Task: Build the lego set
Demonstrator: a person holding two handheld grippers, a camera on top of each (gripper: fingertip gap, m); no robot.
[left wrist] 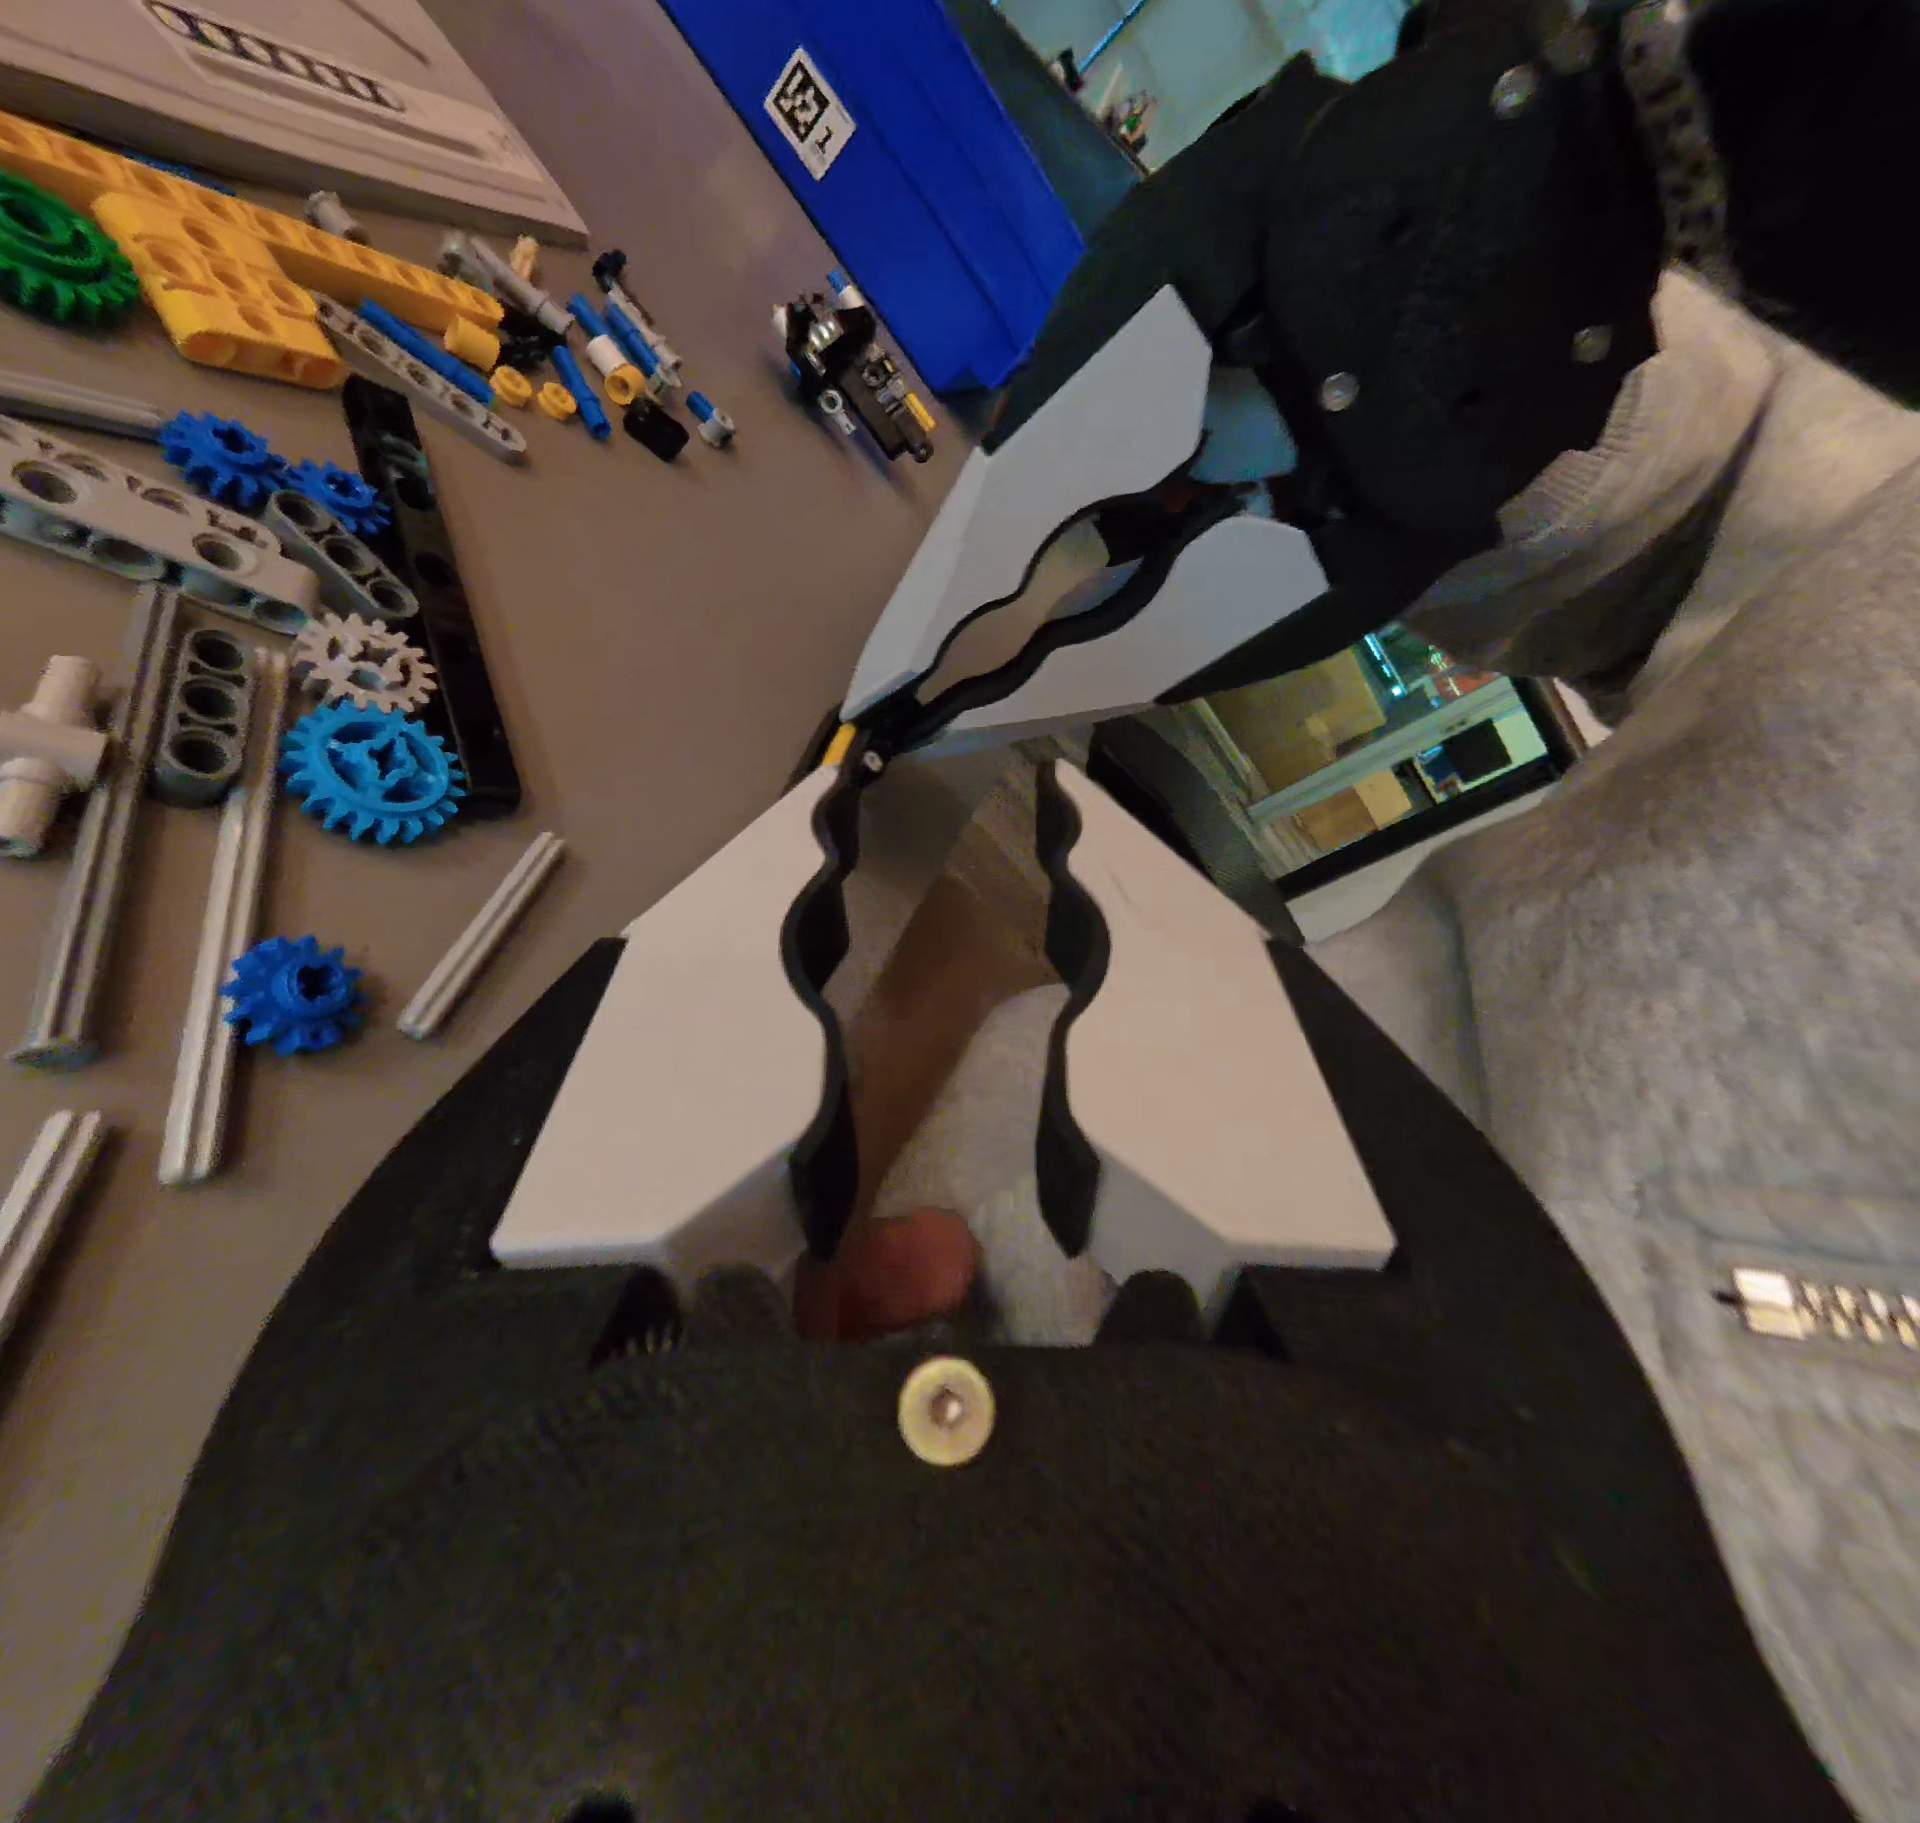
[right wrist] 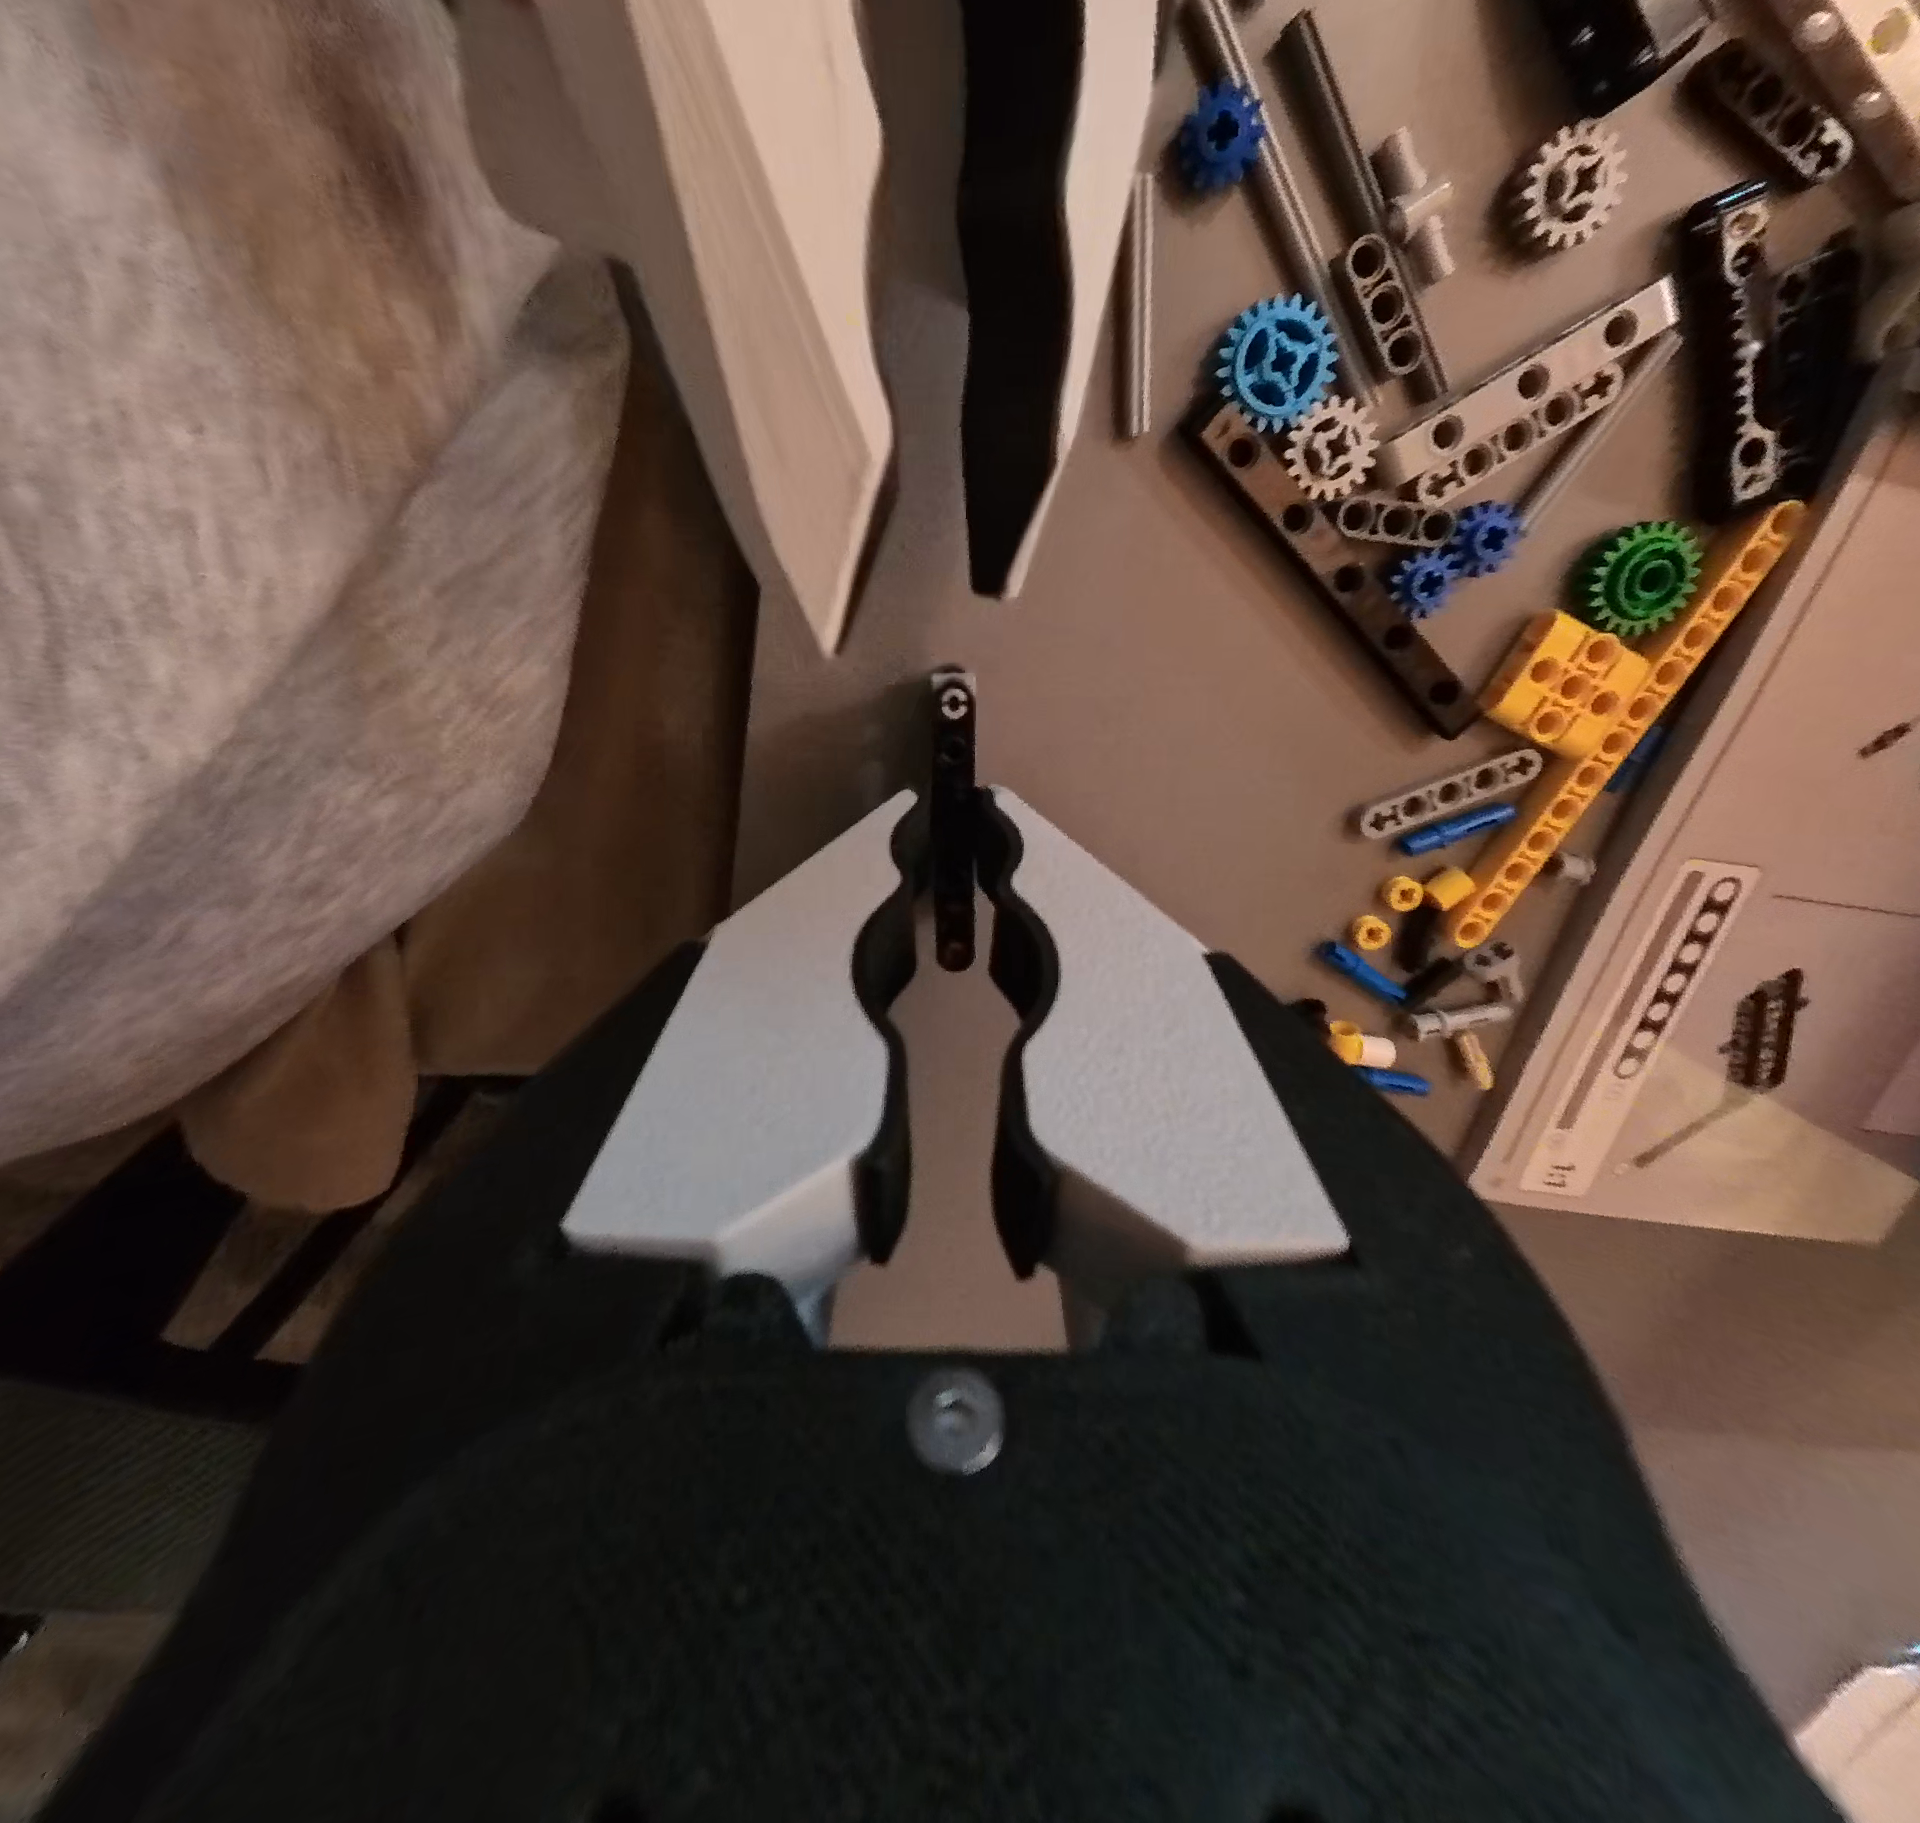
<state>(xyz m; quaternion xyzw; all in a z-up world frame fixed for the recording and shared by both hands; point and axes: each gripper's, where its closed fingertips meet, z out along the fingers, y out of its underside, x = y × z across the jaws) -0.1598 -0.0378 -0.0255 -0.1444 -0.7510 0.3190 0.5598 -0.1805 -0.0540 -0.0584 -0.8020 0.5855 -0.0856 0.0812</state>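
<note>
My right gripper (right wrist: 951,802) is shut on a thin black lego beam (right wrist: 951,734) that sticks out past its tips, held in the air above the table edge. In the left wrist view the right gripper (left wrist: 883,724) comes in from the upper right, and the black piece with a yellow bit (left wrist: 854,747) shows at its tips. My left gripper (left wrist: 945,786) is open and empty, with its left fingertip right at that piece. It also shows from above in the right wrist view (right wrist: 925,578). Loose lego parts (left wrist: 312,526) lie on the grey table (left wrist: 675,578).
Gears, axles, beams and pins are spread on the table (right wrist: 1507,526). An instruction booklet (left wrist: 260,38) lies behind them, also in the right wrist view (right wrist: 1714,1046). A blue bin (left wrist: 883,132) stands at the back, with a small black assembly (left wrist: 862,371) beside it. A person's grey sweater (left wrist: 1662,942) is close.
</note>
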